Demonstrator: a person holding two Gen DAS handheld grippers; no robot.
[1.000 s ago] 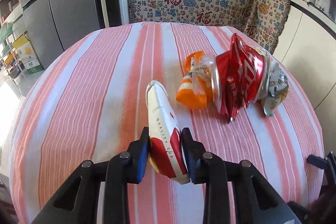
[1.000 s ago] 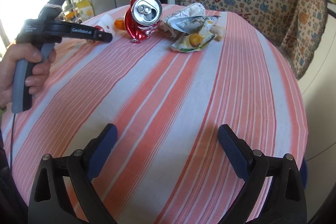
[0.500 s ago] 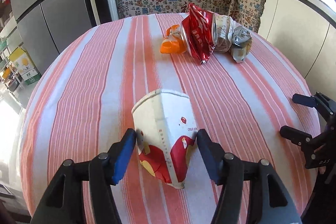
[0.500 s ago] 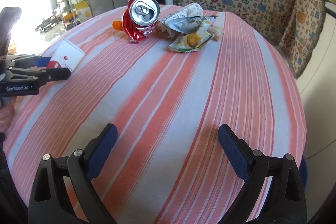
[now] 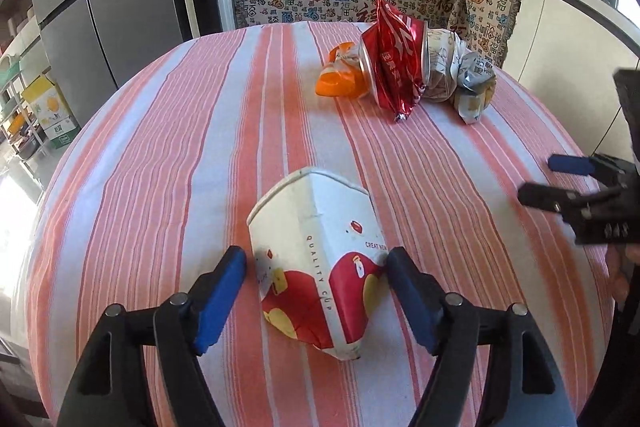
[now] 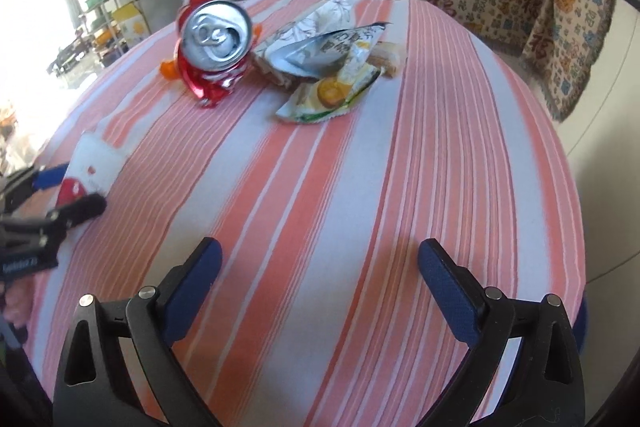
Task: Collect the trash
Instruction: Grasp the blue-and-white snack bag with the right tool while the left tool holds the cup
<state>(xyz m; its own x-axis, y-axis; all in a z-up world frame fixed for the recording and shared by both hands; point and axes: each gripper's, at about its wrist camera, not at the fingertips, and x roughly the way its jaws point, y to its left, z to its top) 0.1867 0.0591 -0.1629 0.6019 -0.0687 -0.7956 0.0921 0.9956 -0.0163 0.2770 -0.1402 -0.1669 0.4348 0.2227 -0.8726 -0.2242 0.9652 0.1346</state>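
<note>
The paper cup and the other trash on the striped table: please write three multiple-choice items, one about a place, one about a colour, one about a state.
1. Where does the paper cup lie?
A. between the left claw's fingers
B. on top of the can
C. on the floor

2. What colour is the crushed can?
A. green
B. red
C. black

3. How is the right claw?
A. shut on the can
B. shut on a wrapper
C. open and empty

Answers:
1 A: the left claw has just been opening; the cup rests between its fingers on the table.
2 B: its body is red.
3 C: only tablecloth shows between its fingers.
</note>
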